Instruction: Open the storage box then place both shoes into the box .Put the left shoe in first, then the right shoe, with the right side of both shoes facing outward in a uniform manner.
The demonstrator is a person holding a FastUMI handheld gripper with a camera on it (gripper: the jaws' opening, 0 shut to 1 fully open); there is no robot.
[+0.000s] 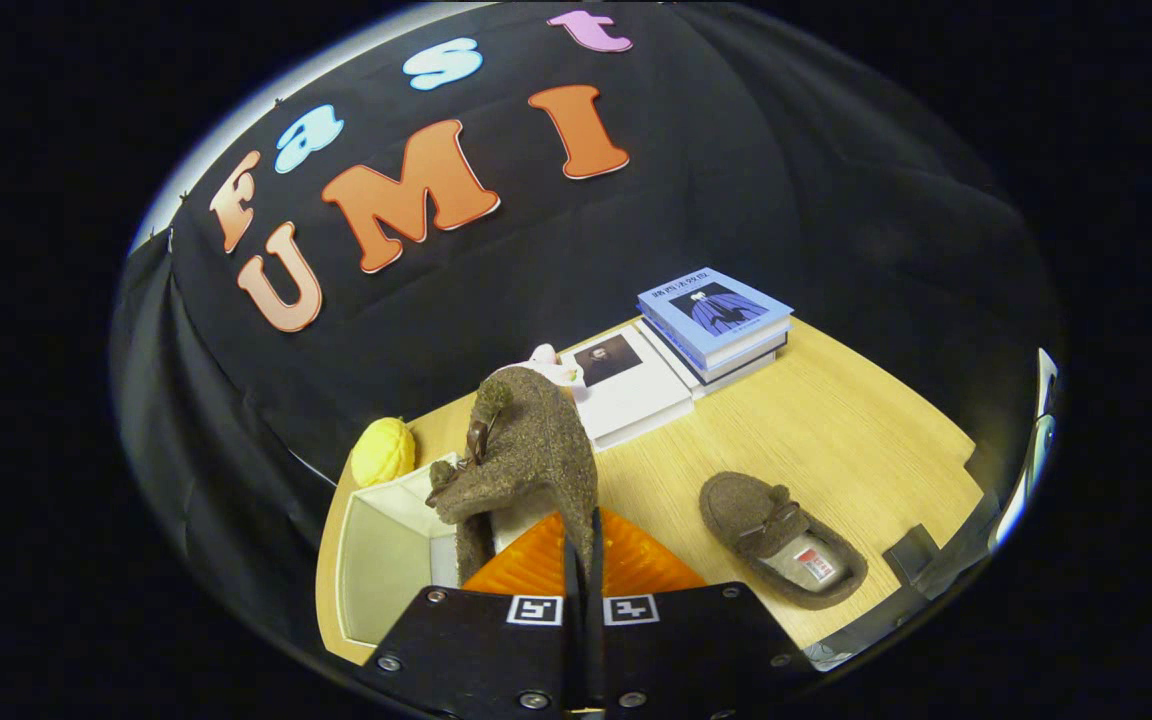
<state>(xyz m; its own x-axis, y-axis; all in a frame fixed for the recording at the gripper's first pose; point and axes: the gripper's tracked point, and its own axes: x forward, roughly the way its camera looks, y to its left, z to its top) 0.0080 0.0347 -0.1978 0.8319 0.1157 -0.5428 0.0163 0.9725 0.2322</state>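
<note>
The gripper (582, 560) has its two fingers drawn almost fully together, with only a thin slit left between them, and the wall of a brown felt shoe (526, 450) is pinched in that slit. Both fingers press on the shoe's edge, so the shoe is held up off the table, standing on end just ahead of the fingertips, its small strap and bow on the side turned toward the box.

Directly below and just beyond the held shoe sits the storage box (381, 560), open, with pale walls and an empty-looking pale inside. The raised shoe hangs over the box's near corner, partly covering it.

To the right of the fingers, well apart from the box, the second brown shoe (781, 540) lies flat on the wooden table (856, 430) with its opening up and a label visible inside.

Beyond the box, at the table's far edge, rests a yellow ribbed ball-like object (383, 452). Beyond the held shoe lies a white book (626, 395), with a small pale toy (551, 365) just beside it. Next to that is a stack of books topped by a blue one (716, 315).
</note>
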